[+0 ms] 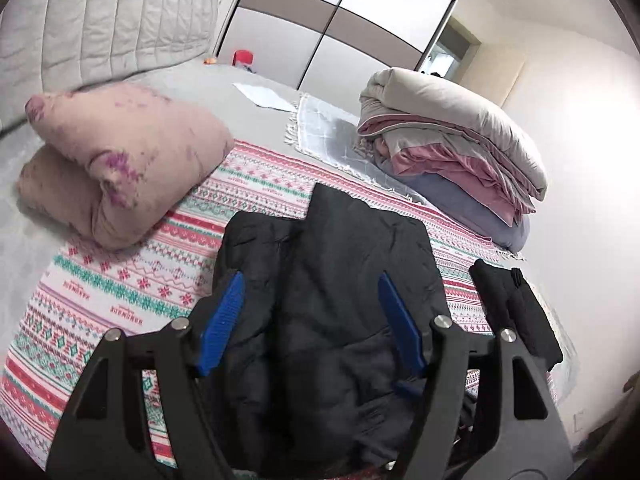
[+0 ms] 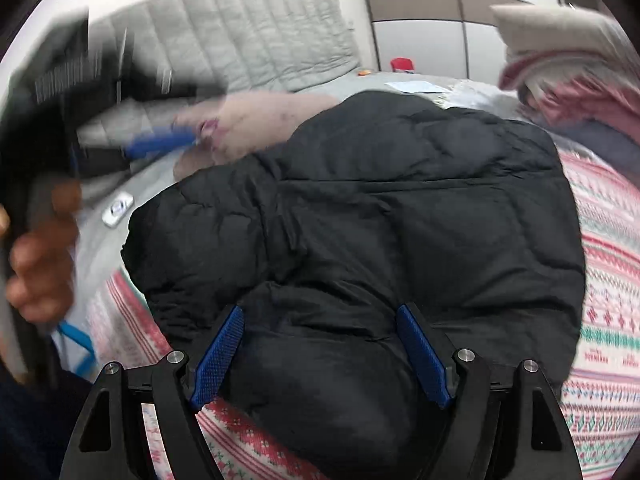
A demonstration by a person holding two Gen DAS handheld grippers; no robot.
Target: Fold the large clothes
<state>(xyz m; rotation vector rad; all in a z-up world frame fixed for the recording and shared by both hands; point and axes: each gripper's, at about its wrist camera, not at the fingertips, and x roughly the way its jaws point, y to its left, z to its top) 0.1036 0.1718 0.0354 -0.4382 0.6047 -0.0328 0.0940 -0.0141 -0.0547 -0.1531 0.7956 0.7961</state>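
A black puffer jacket lies folded into a thick bundle on the patterned blanket that covers the bed. My left gripper hovers over its near part, blue pads wide apart and touching nothing. In the right wrist view the jacket fills the middle. My right gripper stands open just above its near bulge, pads clear of the fabric. A blurred hand holds the left gripper at the left edge of that view. A separate black strip of cloth lies to the right of the jacket.
A folded pink quilt sits left of the jacket, and a stack of folded quilts sits at the back right. The grey padded headboard and a wardrobe stand behind. A small white device lies on the grey sheet.
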